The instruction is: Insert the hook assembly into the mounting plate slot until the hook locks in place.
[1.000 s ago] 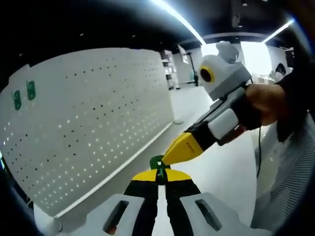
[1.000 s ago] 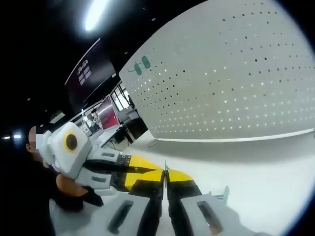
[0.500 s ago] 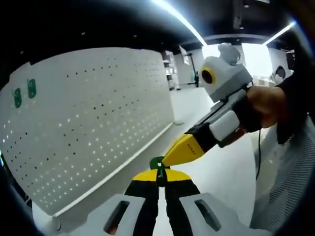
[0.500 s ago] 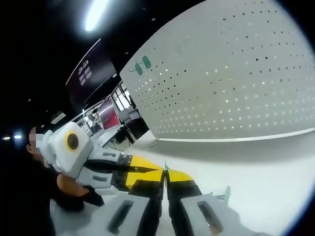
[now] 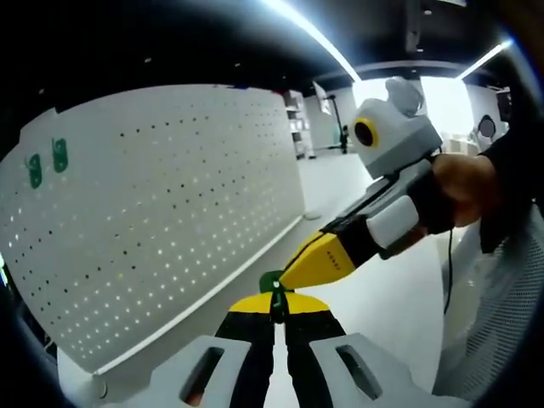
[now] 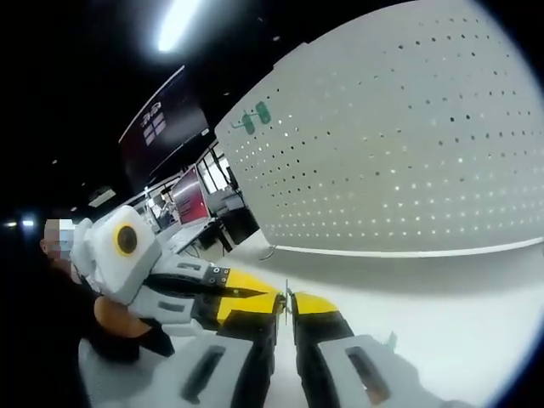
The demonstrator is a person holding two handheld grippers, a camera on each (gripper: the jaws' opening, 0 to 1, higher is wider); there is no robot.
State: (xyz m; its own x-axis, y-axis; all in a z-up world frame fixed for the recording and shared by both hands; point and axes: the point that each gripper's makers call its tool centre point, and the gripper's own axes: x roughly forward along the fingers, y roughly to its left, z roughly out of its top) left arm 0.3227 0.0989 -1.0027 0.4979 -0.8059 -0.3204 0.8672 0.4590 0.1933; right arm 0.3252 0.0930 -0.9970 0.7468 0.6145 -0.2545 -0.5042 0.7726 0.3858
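A white perforated mounting plate (image 5: 170, 212) stands upright on the table; in the right gripper view the plate (image 6: 408, 153) spans the upper right. Two green hooks (image 5: 47, 163) hang near its far top corner, and the same pair of hooks (image 6: 256, 117) is there. My left gripper (image 5: 274, 299) is shut on a small green hook assembly (image 5: 272, 282). The right gripper (image 5: 291, 272) reaches in from the right, its yellow tip touching that piece. In its own view the right gripper (image 6: 286, 301) has its jaws slightly apart around a thin green edge (image 6: 286, 289), with the left gripper (image 6: 242, 285) meeting it from the left.
The white tabletop (image 6: 459, 297) runs along the plate's foot. A person's hand (image 5: 463, 183) holds the right gripper. A small green part (image 6: 391, 342) shows beside the right gripper's body. Monitors (image 6: 191, 191) stand far behind.
The right gripper's jaws have parted a little; they were pressed together before. Both views shifted slightly; the left gripper keeps its hold on the green piece.
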